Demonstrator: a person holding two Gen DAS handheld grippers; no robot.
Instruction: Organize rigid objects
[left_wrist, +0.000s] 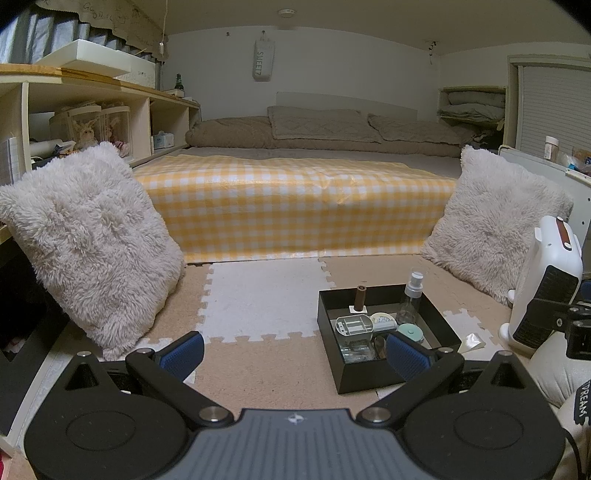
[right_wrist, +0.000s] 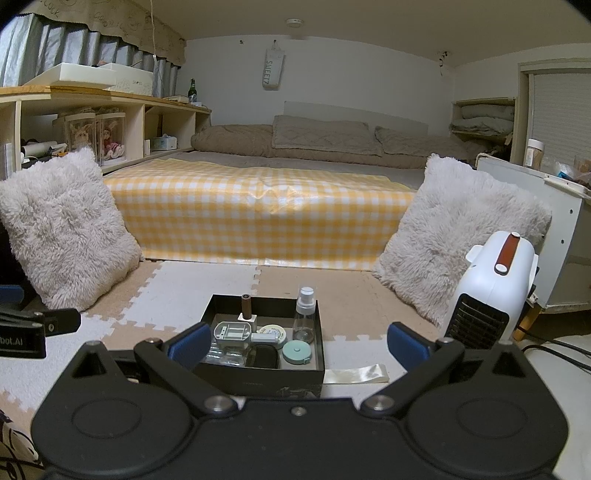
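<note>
One open black rectangular box (right_wrist: 260, 380) sits on the beige-and-white foam puzzle-mat floor (right_wrist: 354, 295), and everything small is inside it. Count them off: one clear plastic spray bottle with a white pump top (right_wrist: 305, 317) standing upright at the back right, one brown cylinder on a white square base (right_wrist: 246, 308) upright at the back left, one grey plastic moulded insert (right_wrist: 232, 331), one round white tin (right_wrist: 272, 331), one mint-green round tape measure (right_wrist: 297, 352) at the front right, and one dark oval case (right_wrist: 264, 356) beside it. There is clear glassware at the front left, too blurred to count.

Left gripper (left_wrist: 293, 349) hovers low over the mat to the left of the box, blue-padded fingers (left_wrist: 183, 350) spread wide, nothing between them. Right gripper (right_wrist: 297, 343) sits right in front of the box, its two fingers (right_wrist: 406, 345) just as wide apart and empty.

Around them: two shaggy white cushions (right_wrist: 66, 225) lean at either side, one white fan heater with a brown handle strap (right_wrist: 491, 291) stands to the right, and one yellow-checked bed (right_wrist: 258, 210) fills the background.
</note>
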